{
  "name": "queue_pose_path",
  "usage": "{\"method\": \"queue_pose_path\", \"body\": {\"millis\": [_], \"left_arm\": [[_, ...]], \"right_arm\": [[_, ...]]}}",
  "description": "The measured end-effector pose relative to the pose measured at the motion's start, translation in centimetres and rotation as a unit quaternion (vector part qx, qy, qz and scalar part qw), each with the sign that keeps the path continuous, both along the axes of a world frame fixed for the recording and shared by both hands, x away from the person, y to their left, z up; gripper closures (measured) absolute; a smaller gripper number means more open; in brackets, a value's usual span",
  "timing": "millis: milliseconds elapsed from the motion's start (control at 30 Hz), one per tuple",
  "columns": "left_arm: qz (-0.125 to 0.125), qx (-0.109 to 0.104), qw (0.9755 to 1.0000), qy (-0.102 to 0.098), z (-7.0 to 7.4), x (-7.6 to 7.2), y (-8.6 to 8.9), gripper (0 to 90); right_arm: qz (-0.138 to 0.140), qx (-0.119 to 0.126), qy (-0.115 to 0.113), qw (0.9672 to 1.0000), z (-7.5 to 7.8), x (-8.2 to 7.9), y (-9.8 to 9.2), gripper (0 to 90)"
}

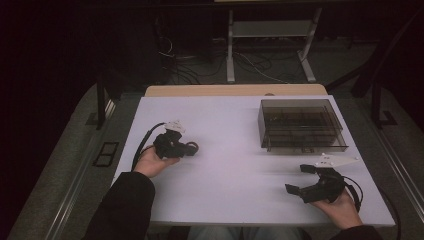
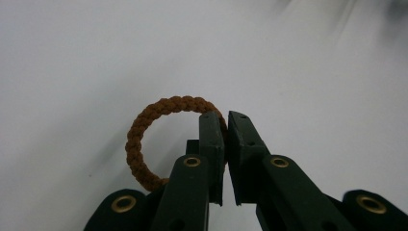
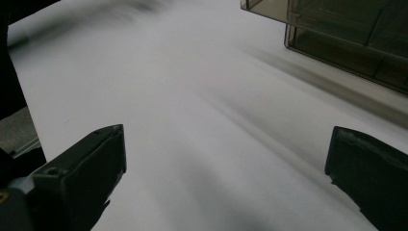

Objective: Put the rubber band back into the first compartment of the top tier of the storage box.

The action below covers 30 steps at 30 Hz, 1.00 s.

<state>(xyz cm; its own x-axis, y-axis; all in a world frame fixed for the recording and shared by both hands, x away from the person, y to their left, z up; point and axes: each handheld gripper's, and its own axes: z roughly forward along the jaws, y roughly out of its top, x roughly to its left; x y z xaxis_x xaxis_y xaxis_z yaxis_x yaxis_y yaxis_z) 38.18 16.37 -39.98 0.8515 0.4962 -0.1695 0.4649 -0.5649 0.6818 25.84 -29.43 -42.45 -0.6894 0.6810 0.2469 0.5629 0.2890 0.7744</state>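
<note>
A brown braided ring (image 2: 144, 126) lies on the white table, and my left gripper (image 2: 226, 118) is shut on its right side, the cord pinched between the two black jaws. In the high view the ring (image 1: 192, 148) sits at the left gripper (image 1: 186, 148) tip, left of the table's middle. My right gripper (image 1: 299, 179) is held near the front right corner, jaws wide open with nothing between them. In the right gripper view its fingers (image 3: 82, 173) stand far apart over bare white table.
A smoky transparent plastic organizer box (image 1: 300, 125) with compartments stands at the back right of the white table (image 1: 235, 170); its corner (image 3: 346, 38) shows in the right gripper view. Cables and a desk frame lie on the floor beyond.
</note>
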Motion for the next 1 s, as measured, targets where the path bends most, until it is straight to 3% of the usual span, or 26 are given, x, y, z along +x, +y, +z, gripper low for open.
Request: {"method": "queue_pose_path", "body": {"millis": [433, 767, 1000], "left_arm": [[-0.01, -0.02, 0.9994, -0.027, 2.8, 0.1, -0.2, 83.8], [-0.033, -0.021, 0.9984, -0.04, 4.7, -0.1, -1.6, 83.7], [-0.039, -0.031, 0.9977, -0.046, 5.2, 0.2, -2.6, 83.5]], "right_arm": [[0.0, 0.002, 0.0, 1.0, 0.0, 0.0, 0.0, 0.4], [0.0, 0.002, -0.001, 1.0, 0.0, 0.0, -0.1, 0.4], [0.0, 0.002, -0.002, 1.0, 0.0, 0.0, -0.1, 0.4]]}}
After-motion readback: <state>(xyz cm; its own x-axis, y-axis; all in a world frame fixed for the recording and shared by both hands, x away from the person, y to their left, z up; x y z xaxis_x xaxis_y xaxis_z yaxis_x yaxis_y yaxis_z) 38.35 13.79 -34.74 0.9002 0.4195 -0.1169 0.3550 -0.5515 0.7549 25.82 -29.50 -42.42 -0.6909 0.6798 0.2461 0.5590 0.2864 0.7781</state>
